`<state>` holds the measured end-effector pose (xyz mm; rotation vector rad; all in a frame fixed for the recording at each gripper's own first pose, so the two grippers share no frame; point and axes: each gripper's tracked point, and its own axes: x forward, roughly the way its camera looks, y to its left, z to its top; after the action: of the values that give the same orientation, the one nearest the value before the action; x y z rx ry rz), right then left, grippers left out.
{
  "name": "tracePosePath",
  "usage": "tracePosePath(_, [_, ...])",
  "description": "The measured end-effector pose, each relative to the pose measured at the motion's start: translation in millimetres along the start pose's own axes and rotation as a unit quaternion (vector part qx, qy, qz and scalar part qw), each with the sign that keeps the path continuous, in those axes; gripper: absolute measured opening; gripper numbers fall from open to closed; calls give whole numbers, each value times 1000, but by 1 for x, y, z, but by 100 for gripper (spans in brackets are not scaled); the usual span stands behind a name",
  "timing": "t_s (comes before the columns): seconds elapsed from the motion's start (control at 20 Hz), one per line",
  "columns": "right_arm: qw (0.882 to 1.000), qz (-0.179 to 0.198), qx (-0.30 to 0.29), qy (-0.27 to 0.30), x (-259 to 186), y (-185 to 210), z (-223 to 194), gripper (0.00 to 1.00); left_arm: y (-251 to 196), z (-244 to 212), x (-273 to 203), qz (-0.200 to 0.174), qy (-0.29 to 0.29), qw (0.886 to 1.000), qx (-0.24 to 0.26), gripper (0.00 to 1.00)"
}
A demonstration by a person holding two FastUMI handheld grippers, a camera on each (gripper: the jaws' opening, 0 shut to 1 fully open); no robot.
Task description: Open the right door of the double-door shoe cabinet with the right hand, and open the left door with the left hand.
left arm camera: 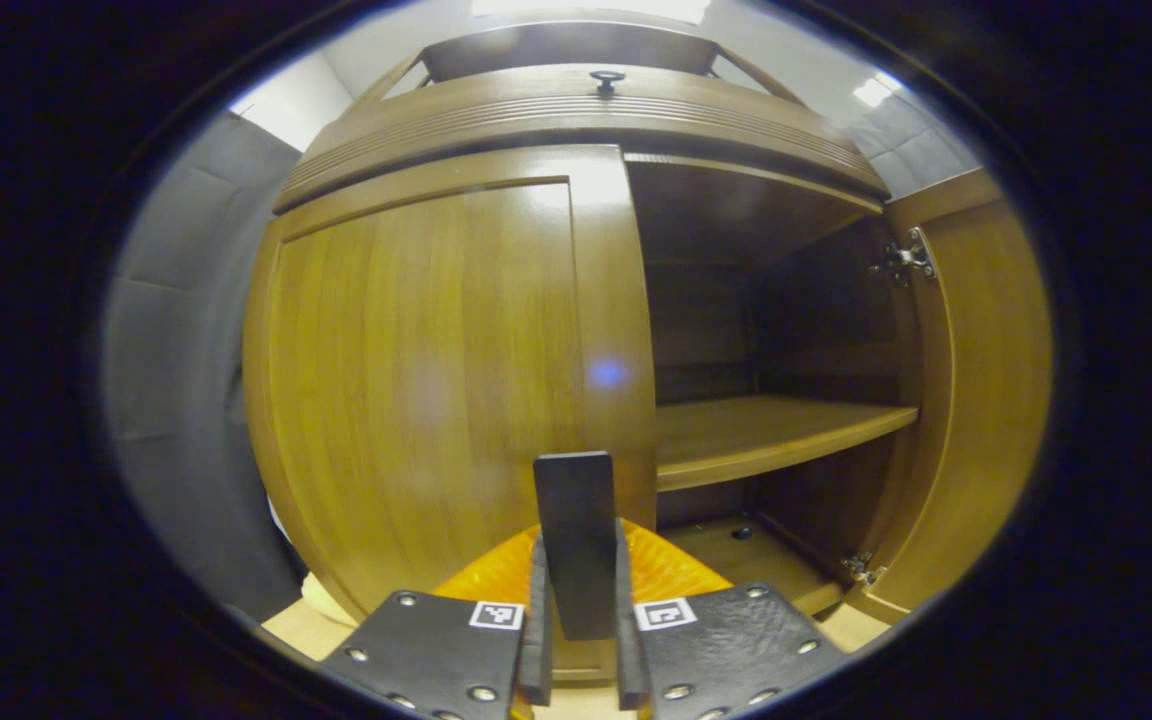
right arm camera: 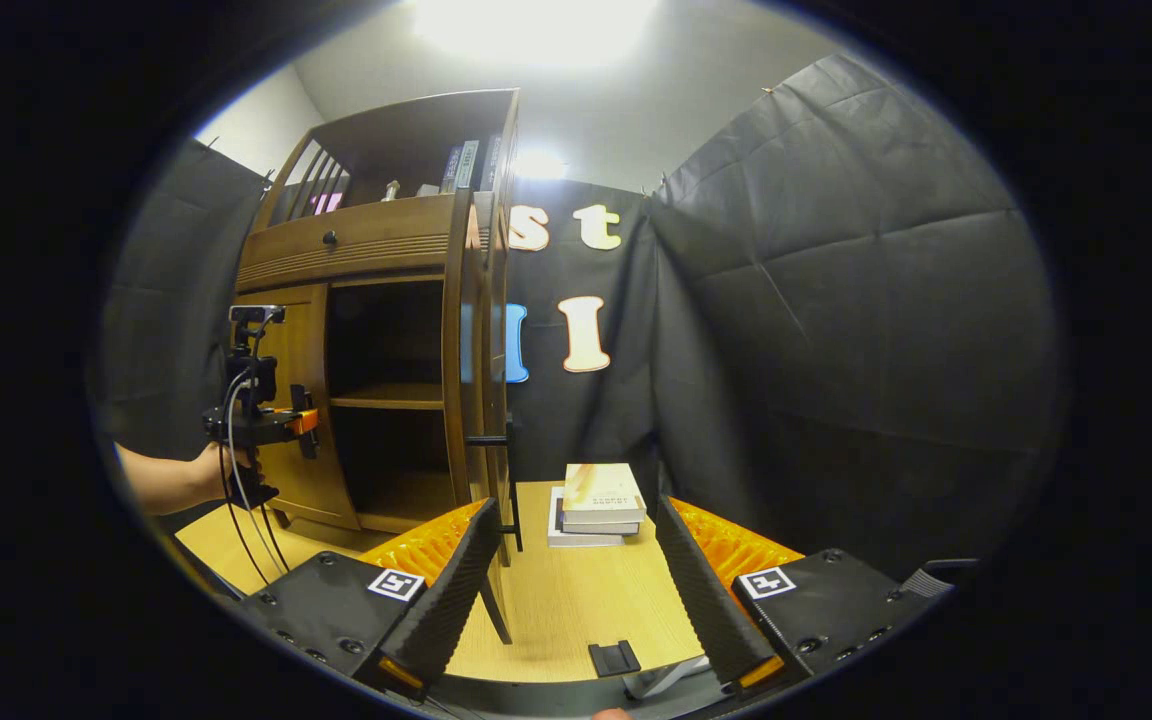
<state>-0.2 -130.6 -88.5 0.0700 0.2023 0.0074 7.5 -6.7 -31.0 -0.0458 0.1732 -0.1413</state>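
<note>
Stack of books (right arm camera: 598,504) on the wooden table (right arm camera: 576,610), upright books (right arm camera: 466,164) on the top shelf

Book spines (right arm camera: 466,163) too small

- Black cloth walls (right arm camera: 836,300) around booth, creased
- Pale ceiling, bright overhead light (right arm camera: 536,25), blown out
- Light wood floor (right arm camera: 576,600)
- Stacked books (right arm camera: 598,505) by wall; small dark object (right arm camera: 614,658) nearer, possibly a clip

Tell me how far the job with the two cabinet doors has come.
Done: the right door stands open, and the right tool is open and clear of it. In hand: the left tool is shut on the left door's handle. Left: the left door is closed and needs pulling open.
</note>
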Motion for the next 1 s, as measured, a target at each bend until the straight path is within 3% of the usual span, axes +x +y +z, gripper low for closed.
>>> tracePosePath(0.15, [1000,17,8,-1,6,2,-1,98,-2,-1,2,3,8,1000,-9,22])
tracePosePath(0.25, [1000,27,2,-7,10,3,-1,94,-2,2,-1,4,9,1000,-10,22])
tracePosePath(0.55, [999,51,8,-17,16,16,5,98,1,10,-6,5,3,1000,-3,22])
tracePosePath(0.6, [998,54,6,-19,16,20,6,94,1,9,-5,4,4,1000,-5,22])
tracePosePath(1.0, [998,68,0,-15,-4,53,3,94,-4,5,-11,0,3,1000,-7,17])
